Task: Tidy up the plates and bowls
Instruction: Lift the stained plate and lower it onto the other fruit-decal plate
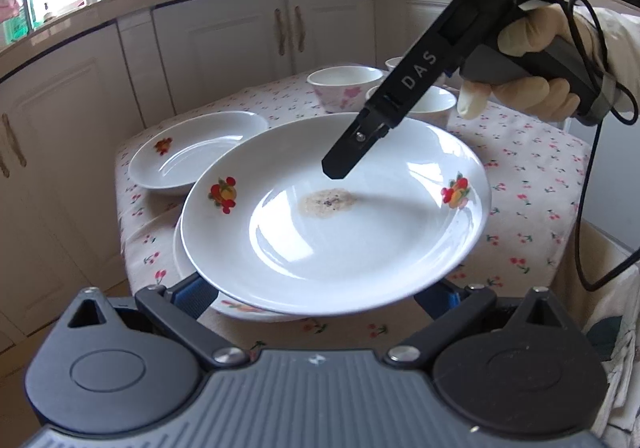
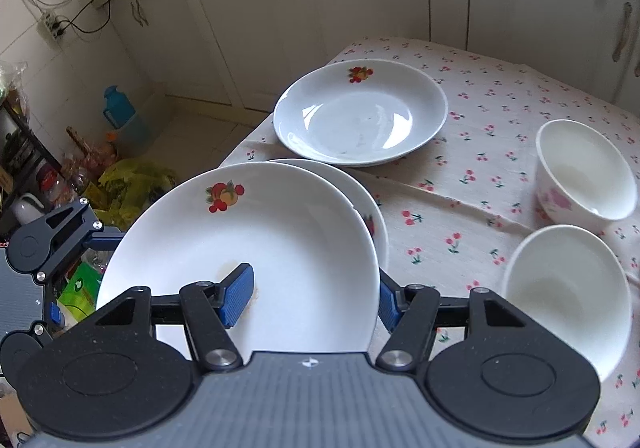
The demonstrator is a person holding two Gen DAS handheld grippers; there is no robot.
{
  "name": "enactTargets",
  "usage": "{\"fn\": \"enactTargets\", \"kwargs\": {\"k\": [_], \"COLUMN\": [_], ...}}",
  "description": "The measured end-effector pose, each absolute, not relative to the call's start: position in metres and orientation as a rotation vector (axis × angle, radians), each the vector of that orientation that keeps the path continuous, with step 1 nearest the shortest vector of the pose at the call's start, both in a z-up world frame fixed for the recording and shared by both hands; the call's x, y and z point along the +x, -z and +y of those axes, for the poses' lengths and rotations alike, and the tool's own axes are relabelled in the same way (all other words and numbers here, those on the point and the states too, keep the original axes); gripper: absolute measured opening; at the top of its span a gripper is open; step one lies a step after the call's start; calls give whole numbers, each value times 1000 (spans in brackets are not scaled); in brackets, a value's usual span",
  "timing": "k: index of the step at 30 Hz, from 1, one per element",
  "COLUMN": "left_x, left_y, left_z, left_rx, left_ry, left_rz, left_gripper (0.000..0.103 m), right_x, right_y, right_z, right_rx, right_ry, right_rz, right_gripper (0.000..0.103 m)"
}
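On the cloth-covered table [image 2: 460, 204], a second plate [image 2: 376, 216] waits just under the raised plate [image 2: 248, 244]. Both grippers clamp this plate: left gripper [image 1: 316, 298] at the near rim, right gripper [image 2: 312, 294] across its edge. Keep it level and lower it squarely.

bowls [image 2: 584, 172] right – bare cloth [image 2: 460, 184] between

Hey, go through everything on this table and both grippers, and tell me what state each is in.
Stained plate: raised, tilted, brown stain in the middle.
Right gripper: shut on stained plate, one pad inside, one outside the rim.
Left gripper: spread wide, tips hidden under stained plate, grip unclear.
Lower plate: flat on tablecloth, partly covered.
Far plate: flat, empty.
Flowered bowl: upright, empty.
Plain bowl: upright, empty.
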State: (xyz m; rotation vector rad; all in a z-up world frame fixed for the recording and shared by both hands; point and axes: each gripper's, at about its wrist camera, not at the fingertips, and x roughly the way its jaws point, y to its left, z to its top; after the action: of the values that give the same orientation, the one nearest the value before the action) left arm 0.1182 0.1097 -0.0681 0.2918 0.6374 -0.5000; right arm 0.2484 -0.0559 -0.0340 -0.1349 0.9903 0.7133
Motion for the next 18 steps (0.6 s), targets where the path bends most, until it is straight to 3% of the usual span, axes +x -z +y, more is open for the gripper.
{"fn": "enactTargets", "kwargs": {"k": [18], "left_x": [134], "left_y": [75], "left_z": [118], "left_rx": [224], "left_ry": [516], "left_rz": [687], "left_gripper": [102], "right_x": [260], "right_y": [43], "right_z": [-43], "right_rx": [-171], "right_ry": [-685], "right_rz": [997], "right_gripper": [69]}}
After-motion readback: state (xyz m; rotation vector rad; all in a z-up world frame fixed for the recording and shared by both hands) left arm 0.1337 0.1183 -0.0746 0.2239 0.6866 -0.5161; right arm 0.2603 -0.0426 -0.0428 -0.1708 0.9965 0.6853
